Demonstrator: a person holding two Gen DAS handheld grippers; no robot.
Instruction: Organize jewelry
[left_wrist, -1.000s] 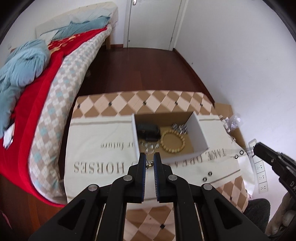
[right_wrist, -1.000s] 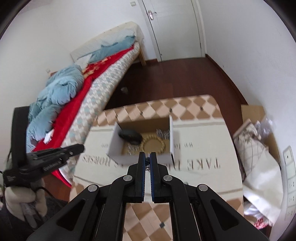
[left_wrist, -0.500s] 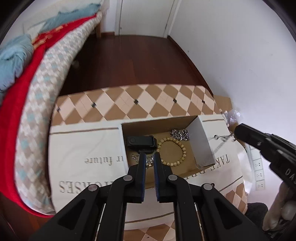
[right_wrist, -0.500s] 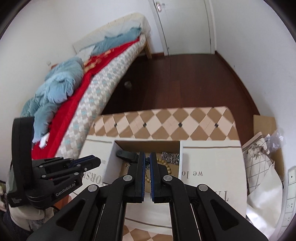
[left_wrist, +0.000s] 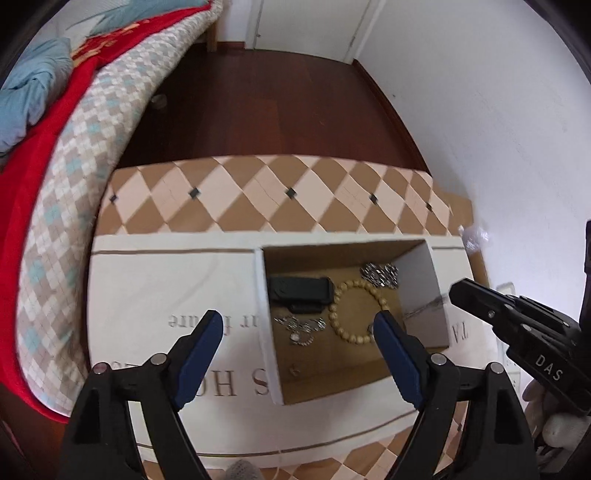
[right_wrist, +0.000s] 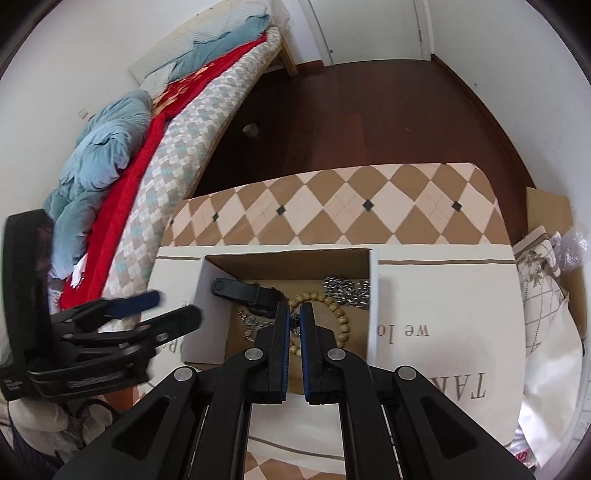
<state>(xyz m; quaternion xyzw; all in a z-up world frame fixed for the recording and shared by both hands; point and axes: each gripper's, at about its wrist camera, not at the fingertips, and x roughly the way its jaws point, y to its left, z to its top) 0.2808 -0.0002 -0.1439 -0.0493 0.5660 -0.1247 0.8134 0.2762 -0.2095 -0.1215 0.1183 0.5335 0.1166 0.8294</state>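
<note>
Both grippers are hanging over the open cardboard box (left_wrist: 417, 280) that is sitting on the printed cloth in the lower middle of each frame, and the step in hand looks like dropping pieces of jewelry into it. The left gripper (left_wrist: 295, 328) is standing wide, its jaws having just been opening, with nothing between the blue pads; below it, on the box floor, a small silver chain (left_wrist: 301, 326) is lying beside the wooden bead bracelet (left_wrist: 356, 314), the black case (left_wrist: 299, 290) and a heap of silver links (left_wrist: 380, 275) toward the upper right corner of the box. The right gripper (right_wrist: 294, 314) is parting only narrowly, its jaws also having just been opening, and a small dark chain-like piece is showing in the slit between the pads; whether the pads are still pressing on it cannot be told. To do this well, the right hand should be keeping its tip inside the box walls, over bare cardboard rather than on top of the bracelet, and widening until the piece falls free, so nothing is snagging on a pad or tangling with the silver chain. The left hand, in the lower left of the right wrist view, should be drawing clear without clipping the box wall.
</note>
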